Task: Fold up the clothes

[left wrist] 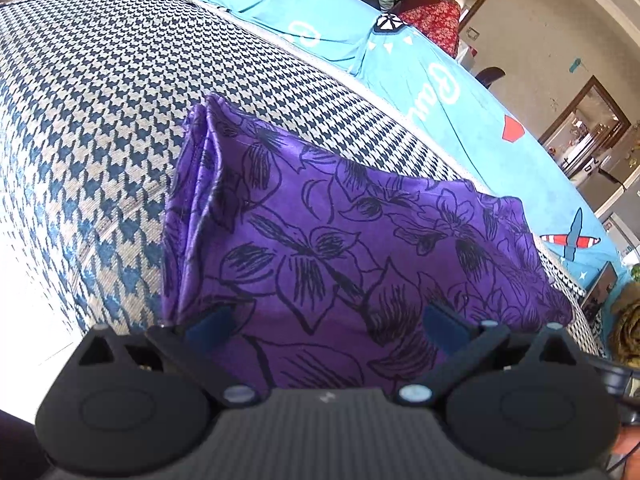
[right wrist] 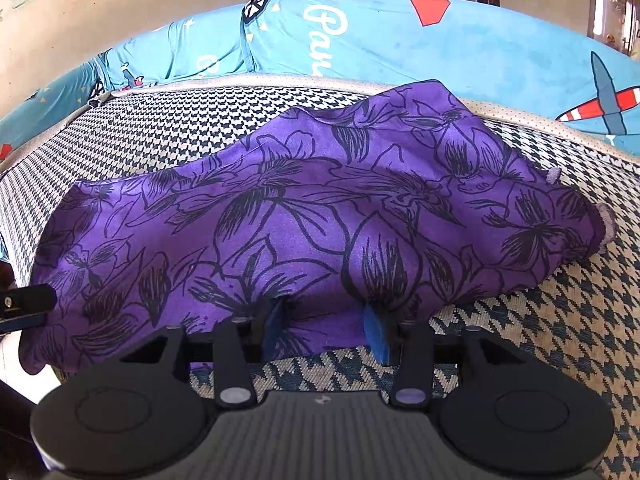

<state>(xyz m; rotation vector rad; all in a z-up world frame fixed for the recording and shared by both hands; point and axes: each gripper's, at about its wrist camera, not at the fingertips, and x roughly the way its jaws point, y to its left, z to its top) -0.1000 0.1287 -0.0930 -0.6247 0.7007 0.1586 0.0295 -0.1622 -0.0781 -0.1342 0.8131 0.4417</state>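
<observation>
Bright daylight, blown-out glare at the lower left edges, strong fisheye bending, both views fairly sharp.

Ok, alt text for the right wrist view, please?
A purple floral garment lies bunched on a houndstooth mat, its near edge between the open blue fingers of the right hand-held gripper. The left hand-held gripper shows at the garment's left edge. Blue printed bedding lies behind.
</observation>
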